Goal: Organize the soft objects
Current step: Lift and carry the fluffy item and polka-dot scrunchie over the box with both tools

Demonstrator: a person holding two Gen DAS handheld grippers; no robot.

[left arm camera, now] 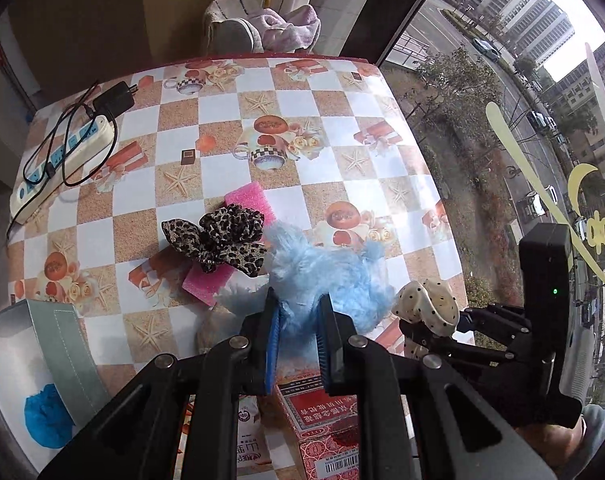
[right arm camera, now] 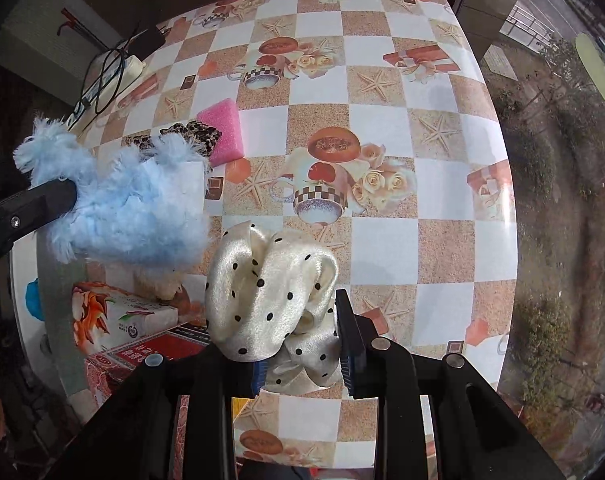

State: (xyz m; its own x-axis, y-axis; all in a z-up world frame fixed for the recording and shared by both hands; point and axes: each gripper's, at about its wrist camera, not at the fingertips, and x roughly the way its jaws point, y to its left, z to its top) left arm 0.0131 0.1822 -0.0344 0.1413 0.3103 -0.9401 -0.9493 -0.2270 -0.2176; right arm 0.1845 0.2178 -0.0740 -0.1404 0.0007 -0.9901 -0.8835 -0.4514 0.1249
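Observation:
My left gripper (left arm camera: 298, 304) is shut on a fluffy light-blue soft toy (left arm camera: 326, 276) and holds it above the table; the toy also shows in the right wrist view (right arm camera: 130, 204). My right gripper (right arm camera: 298, 320) is shut on a cream satin scrunchie with black dots (right arm camera: 262, 292), lifted over the table; it shows in the left wrist view (left arm camera: 428, 304) at the right. A leopard-print bow scrunchie (left arm camera: 218, 240) lies on a pink sponge (left arm camera: 246, 200) on the checked tablecloth (left arm camera: 222, 152).
A white power strip (left arm camera: 62, 160) with black cables lies at the table's far left. A grey-white box (left arm camera: 30, 360) with something blue inside sits at the near left. Red and printed cartons (left arm camera: 318, 420) lie near the front edge. A window runs along the right.

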